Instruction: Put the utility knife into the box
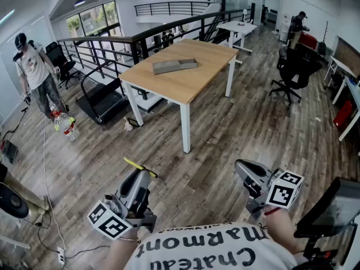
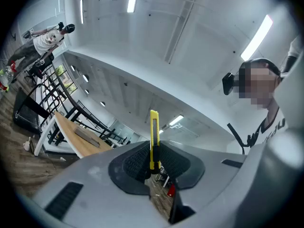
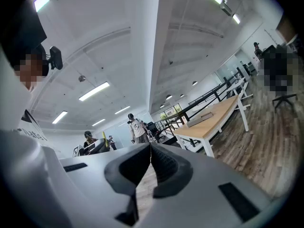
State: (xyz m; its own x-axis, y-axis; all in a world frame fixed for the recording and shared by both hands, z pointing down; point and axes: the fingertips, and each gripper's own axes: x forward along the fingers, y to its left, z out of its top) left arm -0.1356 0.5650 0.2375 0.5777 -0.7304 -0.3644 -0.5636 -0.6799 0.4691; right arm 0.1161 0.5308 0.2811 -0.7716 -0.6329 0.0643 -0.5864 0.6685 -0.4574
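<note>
My left gripper, lower left, has its jaws clamped on the knife near one end, and the right gripper is pinched empty; the knife looks light, stiff and slick, so it may pivot on the way to the box on the table.

Wooden table at twelve o'clock, treadmill at ten, black office chair at two, standing person at nine.

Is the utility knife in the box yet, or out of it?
Out. The left gripper is shut on the utility knife, and the box lies away on the table.
</note>
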